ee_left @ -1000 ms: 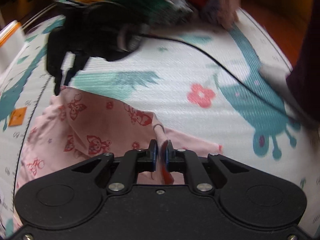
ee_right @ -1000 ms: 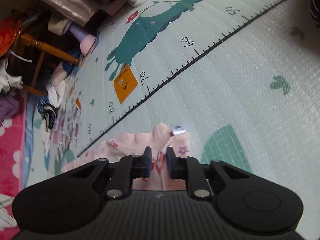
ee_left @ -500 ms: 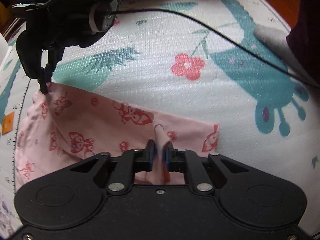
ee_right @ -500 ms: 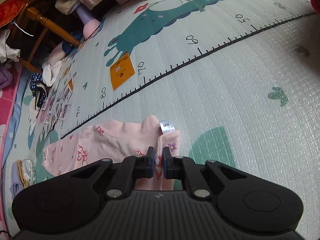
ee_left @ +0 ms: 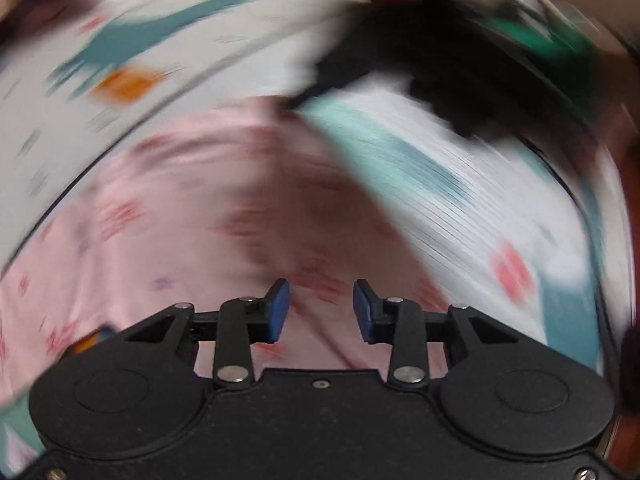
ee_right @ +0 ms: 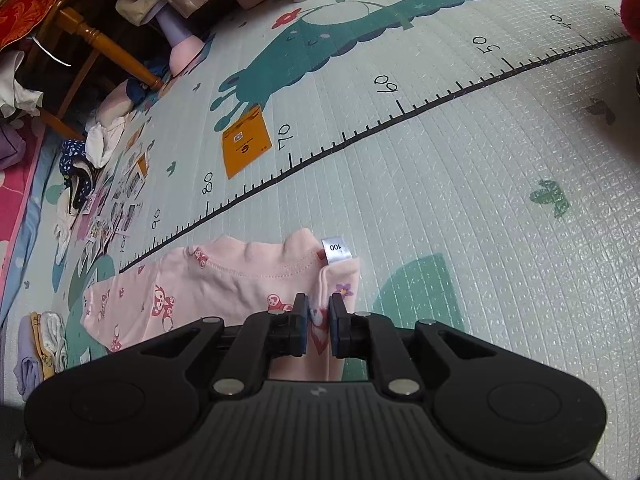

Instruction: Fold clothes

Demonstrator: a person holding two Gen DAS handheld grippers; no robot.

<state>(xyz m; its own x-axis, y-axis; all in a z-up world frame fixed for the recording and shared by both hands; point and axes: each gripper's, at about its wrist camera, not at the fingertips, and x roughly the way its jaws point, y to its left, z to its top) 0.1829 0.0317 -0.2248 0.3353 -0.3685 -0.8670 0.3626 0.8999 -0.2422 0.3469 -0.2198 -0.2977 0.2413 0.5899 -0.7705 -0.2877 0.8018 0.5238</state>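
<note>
A pink printed garment (ee_right: 224, 280) lies on the play mat (ee_right: 460, 184); a white size tag (ee_right: 337, 248) shows at its far corner. My right gripper (ee_right: 319, 322) is shut on a fold of the garment near that tag. The left wrist view is heavily motion-blurred. There the pink garment (ee_left: 192, 232) spreads below my left gripper (ee_left: 321, 306), whose blue pads (ee_left: 278, 310) stand apart with nothing between them. A dark blurred shape, the right gripper (ee_left: 440, 68), sits at the upper right at the garment's far corner.
A ruler line with numbers crosses the mat (ee_right: 400, 114). An orange card (ee_right: 245, 142) lies on it. A wooden chair leg (ee_right: 108, 50), piled clothes (ee_right: 100, 140) and scattered papers (ee_right: 120, 204) crowd the left edge. Folded cloths (ee_right: 40, 352) lie at the lower left.
My left gripper has let go of the garment and opened, and swings fast to the left. My right gripper keeps its hold near the tag, lower over the mat.
</note>
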